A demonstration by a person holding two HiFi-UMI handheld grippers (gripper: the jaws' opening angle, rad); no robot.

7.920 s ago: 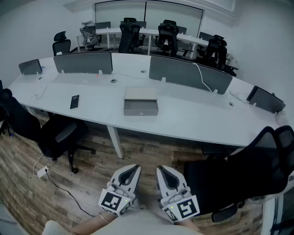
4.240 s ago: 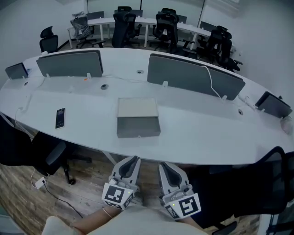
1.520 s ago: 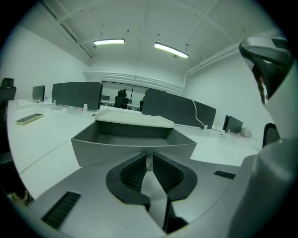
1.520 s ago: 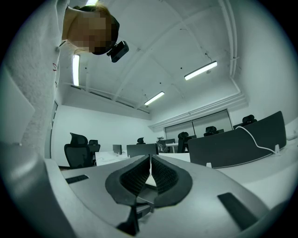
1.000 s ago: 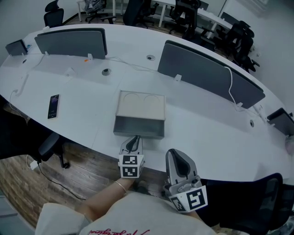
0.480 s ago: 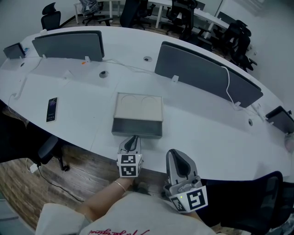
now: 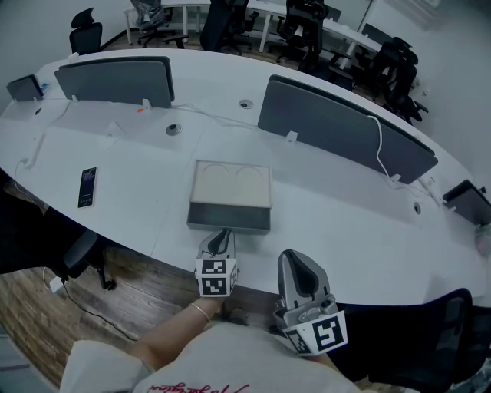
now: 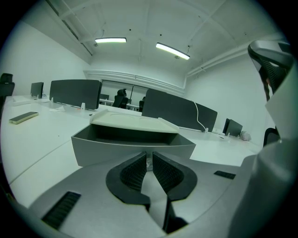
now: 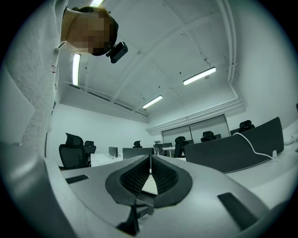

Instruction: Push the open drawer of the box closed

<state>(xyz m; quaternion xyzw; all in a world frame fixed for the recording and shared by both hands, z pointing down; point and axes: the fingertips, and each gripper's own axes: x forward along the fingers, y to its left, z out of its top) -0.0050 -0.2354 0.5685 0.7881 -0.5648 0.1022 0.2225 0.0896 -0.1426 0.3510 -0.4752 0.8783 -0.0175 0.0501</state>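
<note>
A grey box with a beige top (image 7: pixel 231 183) lies on the white table (image 7: pixel 337 222), and its drawer (image 7: pixel 229 218) stands pulled out toward me. My left gripper (image 7: pixel 221 236) points at the middle of the drawer front, tips right at it; whether they touch I cannot tell. In the left gripper view the drawer front (image 8: pixel 107 148) fills the space just beyond the gripper (image 8: pixel 149 158), whose jaws are shut to a thin slit with nothing between them. My right gripper (image 7: pixel 297 261) hangs back at the table's near edge, right of the drawer, shut (image 9: pixel 149 169) and empty.
A phone (image 7: pixel 87 186) lies on the table to the left. Grey divider screens (image 7: pixel 115 79) (image 7: pixel 345 127) stand behind the box, with a white cable (image 7: pixel 378 146) over the right one. Office chairs (image 7: pixel 80 23) line the far side. Wooden floor (image 7: pixel 54 307) lies below the near table edge.
The left gripper has stayed at the drawer front and the right one has kept its place; the drawer looks about as far out as before. The head view has shifted slightly.
</note>
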